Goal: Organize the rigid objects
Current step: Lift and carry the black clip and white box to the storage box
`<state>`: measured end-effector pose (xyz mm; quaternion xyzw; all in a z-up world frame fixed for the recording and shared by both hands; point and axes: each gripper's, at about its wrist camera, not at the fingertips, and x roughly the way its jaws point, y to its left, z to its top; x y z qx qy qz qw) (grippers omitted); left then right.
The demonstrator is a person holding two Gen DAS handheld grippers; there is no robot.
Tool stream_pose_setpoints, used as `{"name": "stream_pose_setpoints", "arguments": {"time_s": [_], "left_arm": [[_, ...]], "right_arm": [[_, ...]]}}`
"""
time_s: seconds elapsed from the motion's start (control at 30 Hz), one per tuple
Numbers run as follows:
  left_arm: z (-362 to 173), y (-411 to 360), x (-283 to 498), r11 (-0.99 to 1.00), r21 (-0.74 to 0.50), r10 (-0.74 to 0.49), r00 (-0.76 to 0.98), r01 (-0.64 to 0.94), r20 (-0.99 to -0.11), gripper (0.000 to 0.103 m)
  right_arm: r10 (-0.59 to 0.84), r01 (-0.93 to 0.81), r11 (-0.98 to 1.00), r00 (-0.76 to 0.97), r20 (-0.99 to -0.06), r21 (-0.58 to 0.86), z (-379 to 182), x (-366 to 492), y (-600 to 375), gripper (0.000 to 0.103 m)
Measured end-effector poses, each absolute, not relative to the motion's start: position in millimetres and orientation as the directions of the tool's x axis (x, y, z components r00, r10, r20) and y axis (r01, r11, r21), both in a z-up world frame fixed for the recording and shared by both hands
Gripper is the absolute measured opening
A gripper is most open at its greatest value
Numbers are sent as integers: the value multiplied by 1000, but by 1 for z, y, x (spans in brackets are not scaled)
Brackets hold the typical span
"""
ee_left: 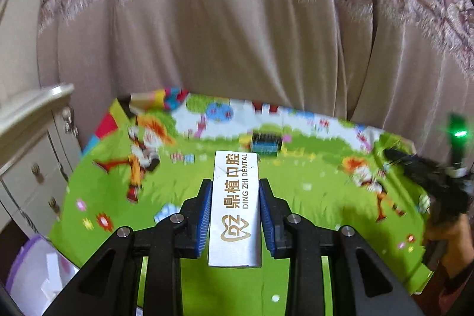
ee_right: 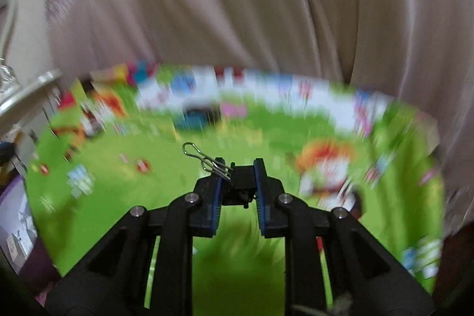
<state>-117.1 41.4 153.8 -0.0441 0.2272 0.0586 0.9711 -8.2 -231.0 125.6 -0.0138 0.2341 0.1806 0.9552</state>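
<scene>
My left gripper (ee_left: pixel 235 182) is shut on a long white box (ee_left: pixel 235 206) printed "DING ZHI DENTAL", held lengthwise between the blue pads above the green cartoon play mat (ee_left: pixel 296 197). My right gripper (ee_right: pixel 239 165) is shut on a black binder clip (ee_right: pixel 240 182) whose silver wire handles (ee_right: pixel 204 157) stick out to the upper left. The right gripper also shows in the left wrist view (ee_left: pixel 420 165) at the right edge, with a green light. A small dark box with a blue face (ee_left: pixel 265 144) sits on the mat ahead; it is blurred in the right wrist view (ee_right: pixel 197 116).
Beige curtains (ee_left: pixel 237 34) hang behind the mat. A white drawer cabinet (ee_left: pixel 32 144) stands at the left. A wooden block (ee_left: pixel 146 102) lies at the mat's far left corner. A purple-rimmed bin (ee_left: pixel 32 271) with white pieces sits at lower left.
</scene>
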Motion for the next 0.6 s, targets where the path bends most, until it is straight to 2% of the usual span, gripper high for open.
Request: {"name": "stream_pose_setpoints", "arguments": {"time_s": [0.2, 0.3, 0.43, 0.6], "left_arm": [[205, 36, -153, 987, -19, 149, 944, -162, -296, 32], [222, 36, -171, 983, 7, 179, 956, -182, -232, 32], [235, 42, -192, 979, 15, 204, 961, -205, -185, 32], [230, 65, -215, 962, 6, 270, 945, -274, -187, 32]], "right_arm": [[359, -362, 932, 925, -126, 0, 231, -87, -235, 23], [365, -366, 930, 931, -19, -30, 257, -116, -229, 23], [409, -406, 911, 912, 32, -71, 269, -143, -206, 23], [536, -534, 838, 844, -9, -111, 264, -156, -154, 23]]}}
